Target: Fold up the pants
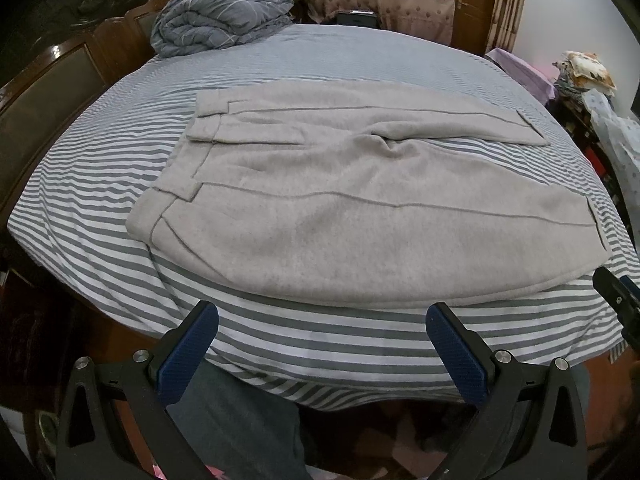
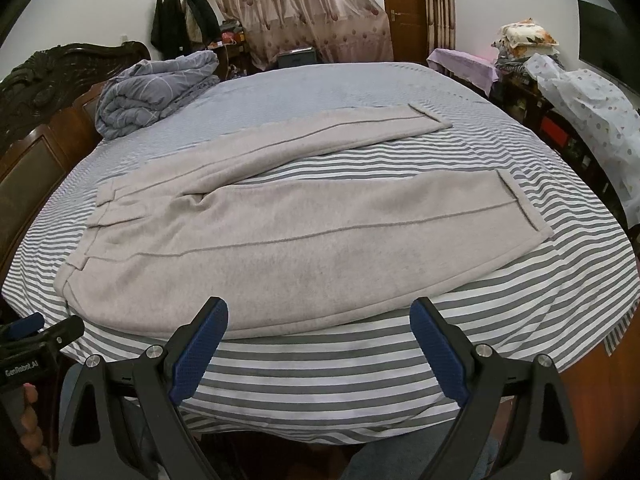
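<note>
Left gripper (image 1: 322, 330) hovers with fingers apart, empty, near the bed's edge. Light grey fleece pants (image 1: 340, 200) lie flat on the grey-and-white striped bedsheet (image 1: 100, 168), legs spread rightward. Right gripper (image 2: 319, 324) likewise gapes empty.

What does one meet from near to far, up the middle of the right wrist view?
right gripper → striped sheet → near leg of the grey pants → far leg → curtain.
</note>
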A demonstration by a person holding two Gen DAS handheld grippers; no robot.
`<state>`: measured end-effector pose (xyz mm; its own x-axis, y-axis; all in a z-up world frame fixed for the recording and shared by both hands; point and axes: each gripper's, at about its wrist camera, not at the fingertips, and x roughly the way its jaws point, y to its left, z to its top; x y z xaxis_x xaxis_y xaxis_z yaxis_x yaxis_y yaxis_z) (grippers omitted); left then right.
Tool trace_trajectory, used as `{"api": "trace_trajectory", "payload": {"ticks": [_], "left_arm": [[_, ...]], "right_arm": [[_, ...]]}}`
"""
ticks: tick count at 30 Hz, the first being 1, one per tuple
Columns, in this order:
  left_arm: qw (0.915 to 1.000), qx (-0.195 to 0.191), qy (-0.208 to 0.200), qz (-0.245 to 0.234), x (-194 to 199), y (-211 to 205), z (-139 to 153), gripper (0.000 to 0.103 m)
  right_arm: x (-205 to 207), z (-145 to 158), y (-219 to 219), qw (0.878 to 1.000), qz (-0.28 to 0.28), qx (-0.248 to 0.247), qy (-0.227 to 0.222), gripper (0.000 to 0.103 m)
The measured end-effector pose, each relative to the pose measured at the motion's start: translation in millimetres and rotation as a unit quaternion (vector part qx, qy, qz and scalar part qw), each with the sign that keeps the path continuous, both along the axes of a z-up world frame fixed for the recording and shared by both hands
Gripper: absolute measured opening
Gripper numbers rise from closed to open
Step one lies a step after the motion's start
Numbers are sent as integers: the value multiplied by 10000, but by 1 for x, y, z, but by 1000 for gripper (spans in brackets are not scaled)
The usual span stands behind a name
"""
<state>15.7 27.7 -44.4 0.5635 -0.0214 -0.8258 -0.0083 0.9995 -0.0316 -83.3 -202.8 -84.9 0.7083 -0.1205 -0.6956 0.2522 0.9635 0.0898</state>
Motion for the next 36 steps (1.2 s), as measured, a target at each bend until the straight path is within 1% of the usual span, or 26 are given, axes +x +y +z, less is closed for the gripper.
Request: {"api": "trace_trajectory", "payload": {"ticks": [12,17,20,25,32,34,36], "left_arm": [[9996,201,-2,202,16,17,-8,103],[9992,272,-54,274,27,32,-10,103],[9990,230,-115,354,39,45,-9,103],[9974,165,-305,633,67,80,0,103],[9940,-160,-505,959,118,138,18,102],[9925,-300,-603,1023,138,157,24,99],[9916,-411,-648,1040,159,174,29,88]], "right_arm": [[19,-7,8,9999,98,1,138,91],[30,-9,13,9998,153,-22,146,91],[35,-9,13,9998,161,22,102,91],[48,-12,12,9997,160,130,109,91],[73,-23,13,9995,160,163,225,91],[81,-29,14,9993,159,184,300,91],[88,-34,15,9990,174,211,366,91]]}}
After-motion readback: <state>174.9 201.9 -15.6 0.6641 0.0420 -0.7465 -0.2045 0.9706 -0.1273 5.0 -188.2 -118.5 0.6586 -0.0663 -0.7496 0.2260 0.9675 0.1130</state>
